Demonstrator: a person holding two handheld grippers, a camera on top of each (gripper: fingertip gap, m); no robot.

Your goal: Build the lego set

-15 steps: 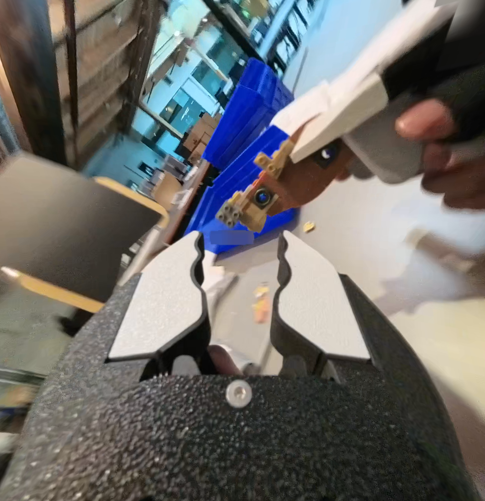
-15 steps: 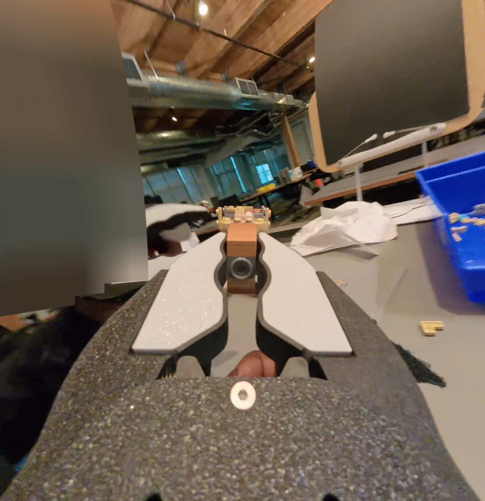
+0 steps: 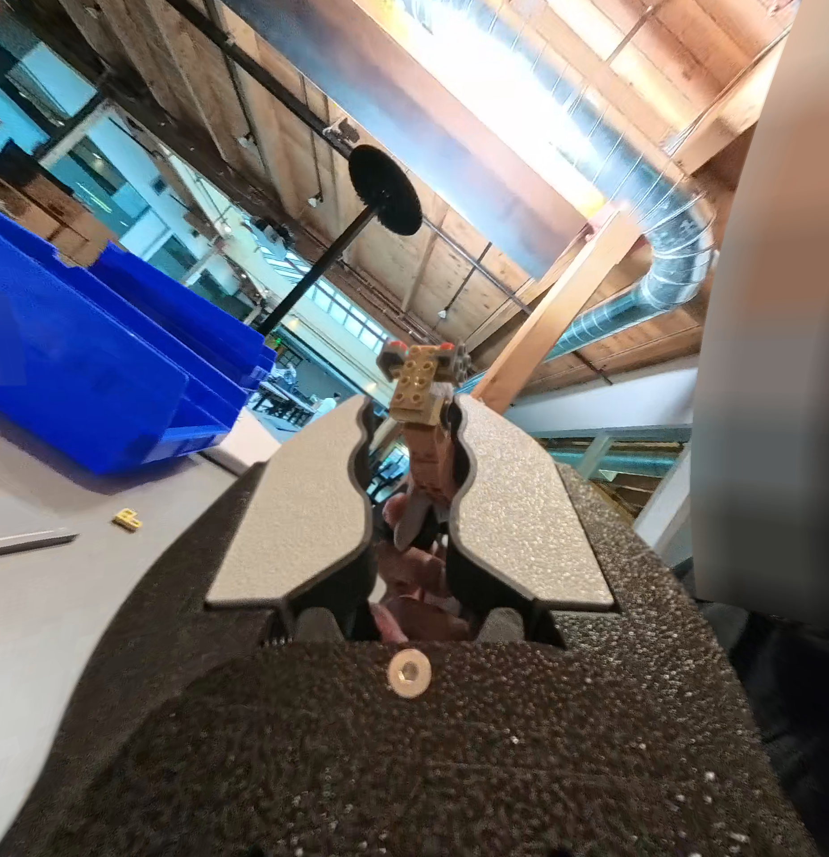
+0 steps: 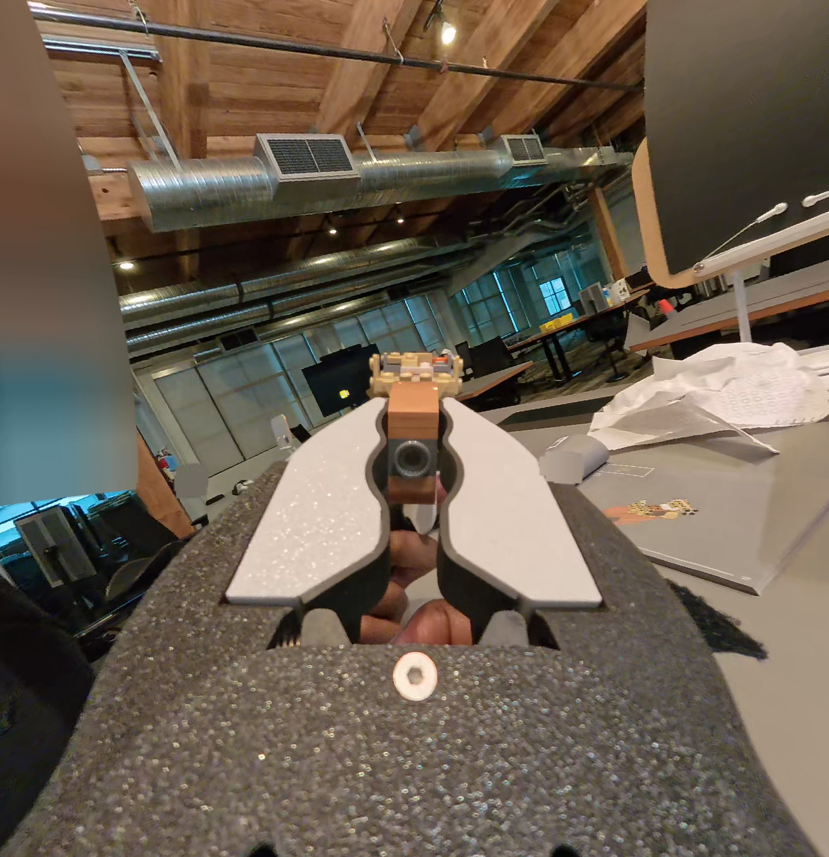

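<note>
I am observing the right gripper [image 4: 412,445] clamping the brown stem of the lego assembly [image 4: 411,419] between its fingertips, tan top protruding beyond them, while the left gripper [image 3: 410,417] is standing apart, the assembly [image 3: 415,380] touching only its right finger [image 3: 505,501].

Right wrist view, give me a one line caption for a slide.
Right gripper clamps a brown and tan lego assembly above the grey table.

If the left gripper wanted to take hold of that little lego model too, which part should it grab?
Probably the brown stem of the lego model: long and flat-sided, while the tan plate above is studded and angled. The left gripper already straddles the stem from below; the right gripper clamps it too, so free space looks tight.
</note>
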